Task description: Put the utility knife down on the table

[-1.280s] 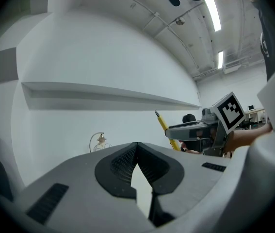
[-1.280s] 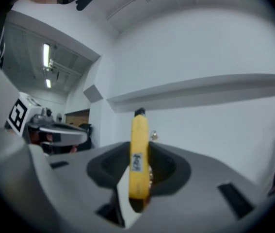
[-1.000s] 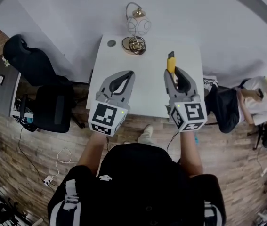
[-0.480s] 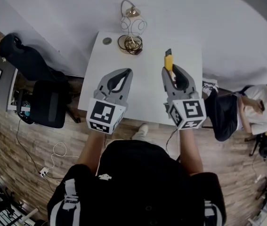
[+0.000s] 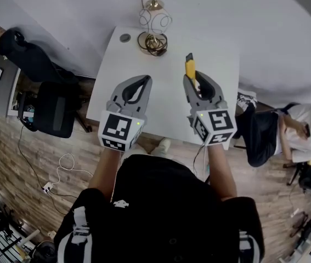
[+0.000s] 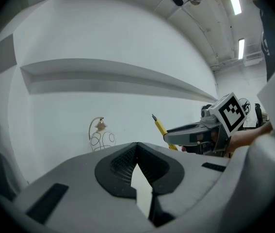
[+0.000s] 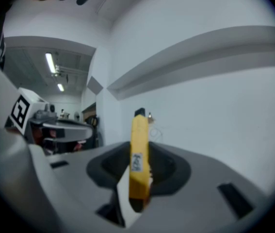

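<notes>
A yellow utility knife (image 5: 191,69) with a black tip sticks out forward from my right gripper (image 5: 195,80), which is shut on its rear part, above the white table (image 5: 166,97). In the right gripper view the knife (image 7: 138,154) stands upright between the jaws. My left gripper (image 5: 144,80) hovers beside it over the table's left half, its fingertips (image 6: 136,145) meeting with nothing between them. From the left gripper view I see the right gripper (image 6: 198,134) and the knife (image 6: 159,126) off to the right.
A wire-globe lamp (image 5: 154,29) and a small round disc (image 5: 125,37) stand at the table's far edge against the white wall. A black office chair (image 5: 51,111) is left of the table. A person (image 5: 292,125) sits at the right.
Both grippers have moved a little forward and lower over the table. The knife stays in the right gripper's hold, and the left gripper's jaws remain together.
</notes>
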The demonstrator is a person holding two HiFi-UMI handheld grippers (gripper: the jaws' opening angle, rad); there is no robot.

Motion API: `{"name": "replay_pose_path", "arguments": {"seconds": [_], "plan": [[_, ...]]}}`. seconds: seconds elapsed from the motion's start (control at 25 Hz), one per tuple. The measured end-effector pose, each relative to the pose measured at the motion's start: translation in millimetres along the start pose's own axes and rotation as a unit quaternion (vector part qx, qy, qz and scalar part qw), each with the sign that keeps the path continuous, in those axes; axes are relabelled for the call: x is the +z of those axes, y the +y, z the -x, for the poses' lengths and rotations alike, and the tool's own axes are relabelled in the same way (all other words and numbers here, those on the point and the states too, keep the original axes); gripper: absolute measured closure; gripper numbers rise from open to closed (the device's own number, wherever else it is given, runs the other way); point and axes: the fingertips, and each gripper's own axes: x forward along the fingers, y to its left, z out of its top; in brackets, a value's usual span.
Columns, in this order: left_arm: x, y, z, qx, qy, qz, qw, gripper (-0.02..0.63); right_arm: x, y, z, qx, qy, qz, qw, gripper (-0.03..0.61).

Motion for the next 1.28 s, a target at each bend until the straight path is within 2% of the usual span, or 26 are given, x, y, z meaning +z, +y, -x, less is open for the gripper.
{"name": "replay_pose_path", "arguments": {"seconds": [0.28, 0.64, 1.0, 1.28], "plan": [[-5.0, 1.8, -3.4, 0.000, 0.010, 0.004, 0.9999, 0.595, -24.1, 9.2, -9.1, 0.021, 0.045, 0.009, 0.999, 0.440], [-18.7, 22.1, -5.6, -0.021, 0.021, 0.015, 0.9994, 0.595, -59.5, 28.0, -30.7, 0.026, 0.110, 0.017, 0.993, 0.442], [-42.3, 53.2, -3.6, -0.030, 0.042, 0.029, 0.9983, 0.595, -111.4, 42.9, -57.4, 0.015, 0.190, 0.074, 0.979, 0.440], [-70.9, 69.1, -3.6, -0.035, 0.066, 0.053, 0.9958, 0.595, -172.0, 60.2, -69.6, 0.047, 0.268, 0.080, 0.959, 0.440]]}}
